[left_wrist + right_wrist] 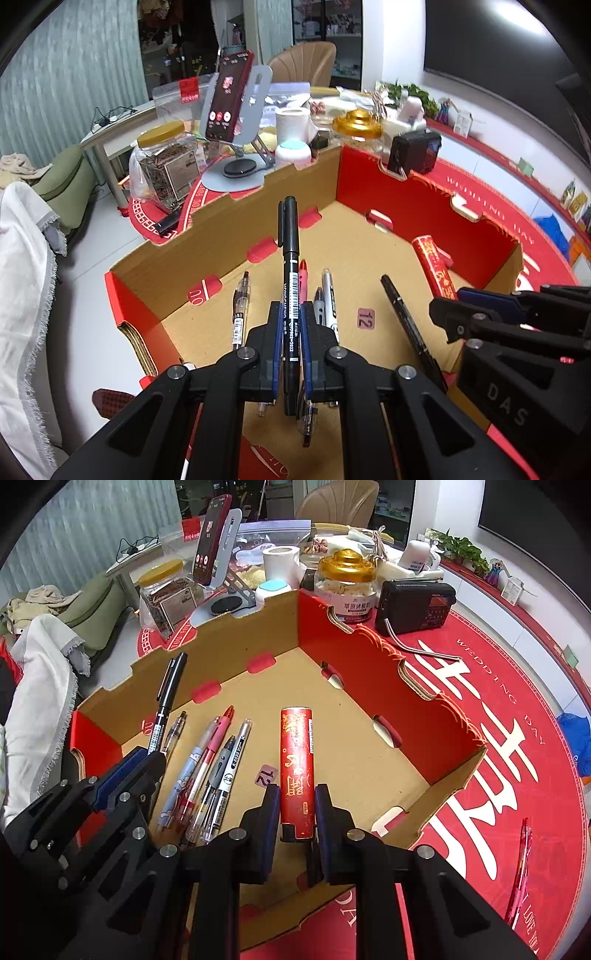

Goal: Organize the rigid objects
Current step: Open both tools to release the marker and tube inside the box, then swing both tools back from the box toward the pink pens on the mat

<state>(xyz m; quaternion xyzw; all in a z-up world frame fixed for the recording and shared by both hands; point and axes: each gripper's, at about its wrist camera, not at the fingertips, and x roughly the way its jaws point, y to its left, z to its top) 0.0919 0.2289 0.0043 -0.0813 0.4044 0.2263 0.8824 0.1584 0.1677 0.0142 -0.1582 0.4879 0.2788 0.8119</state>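
- The left gripper (291,325) is clamped on a black marker (290,280), held above the cardboard box (177,236), probably to lay it beside the pens (207,768) lined up on the box floor.
- The marker's long axis runs straight along the fingers, cap end toward the box's far corner.
- The right gripper (297,808) pinches a red tube (296,768) low inside the box, its length also pointing at that far corner, roughly parallel to the pens.

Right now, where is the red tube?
In the right wrist view, the red tube is clamped in the right tongs over the cardboard box, right of the pens.
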